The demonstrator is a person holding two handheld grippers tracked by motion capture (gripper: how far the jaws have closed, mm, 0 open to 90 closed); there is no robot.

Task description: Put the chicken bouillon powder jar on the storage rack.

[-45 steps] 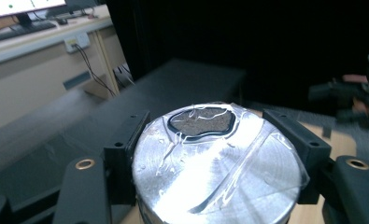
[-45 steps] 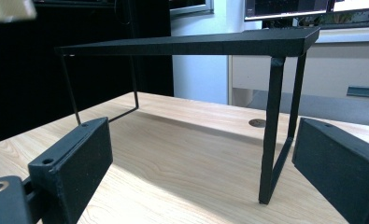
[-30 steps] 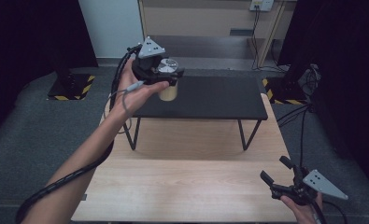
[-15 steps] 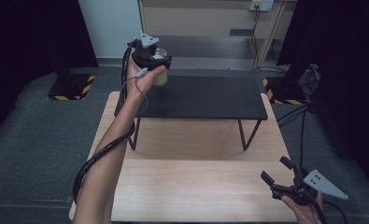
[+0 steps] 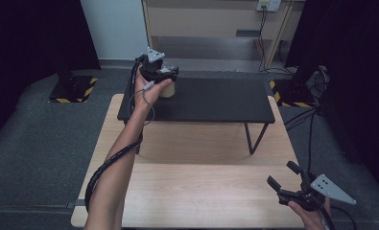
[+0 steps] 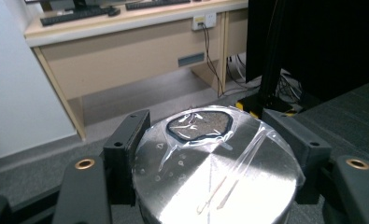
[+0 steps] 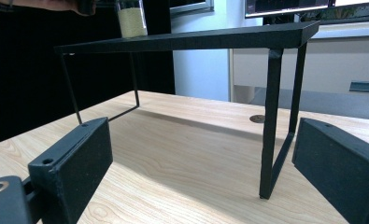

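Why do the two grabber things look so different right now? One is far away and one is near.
The left gripper is shut on a jar with a shiny silver lid; the right gripper is open and holds nothing. The left one is up at the black shelf; the right one sits low over the near corner of the wooden table. Both have two black jaws, a grey plate on top and a hand holding them.
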